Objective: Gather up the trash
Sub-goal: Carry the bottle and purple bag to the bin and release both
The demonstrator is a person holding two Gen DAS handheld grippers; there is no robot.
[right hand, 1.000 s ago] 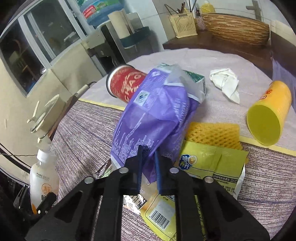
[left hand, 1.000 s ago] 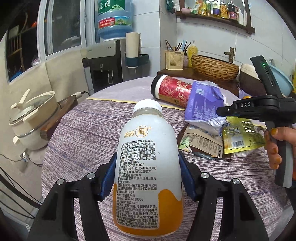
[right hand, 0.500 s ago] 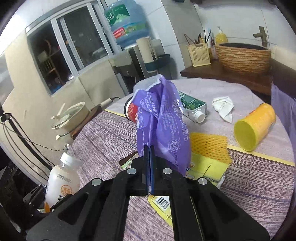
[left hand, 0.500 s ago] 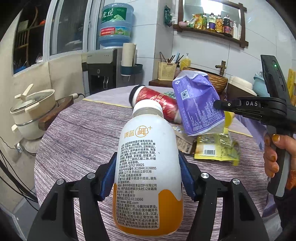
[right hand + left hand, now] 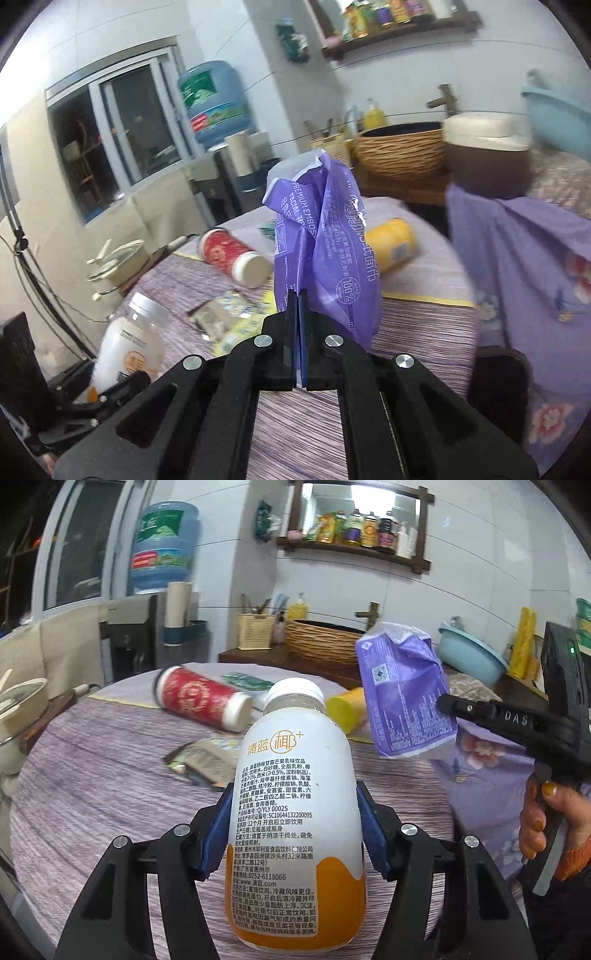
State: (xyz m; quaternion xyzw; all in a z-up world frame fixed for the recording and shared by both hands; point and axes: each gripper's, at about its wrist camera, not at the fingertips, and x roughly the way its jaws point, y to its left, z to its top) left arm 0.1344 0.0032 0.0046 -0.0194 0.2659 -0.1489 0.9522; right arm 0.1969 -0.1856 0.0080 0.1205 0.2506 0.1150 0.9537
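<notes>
My left gripper [image 5: 293, 834] is shut on a white and orange drink bottle [image 5: 295, 812], held upright above the round table [image 5: 92, 775]; the bottle [image 5: 127, 354] also shows low on the left in the right wrist view. My right gripper [image 5: 298, 314] is shut on the lower edge of a purple tissue wrapper [image 5: 325, 243], which hangs in the air over the table. From the left wrist view the wrapper [image 5: 402, 690] sits at the right, pinched by the right gripper [image 5: 448, 703], with a person's hand [image 5: 543, 819] on its handle.
On the table lie a red can [image 5: 199, 698], a yellow tube [image 5: 347, 709], a green carton [image 5: 247, 681] and flat snack packets [image 5: 207, 762]. A purple flowered cloth [image 5: 524, 266] hangs at the right. A wicker basket [image 5: 325, 642], blue basin [image 5: 472, 657] and water dispenser [image 5: 162, 554] stand behind.
The right gripper closed on the purple wrapper and lifted it off the pile, carrying it up and to the right. The left gripper, still holding the bottle, swung so the view shifted rightward.
</notes>
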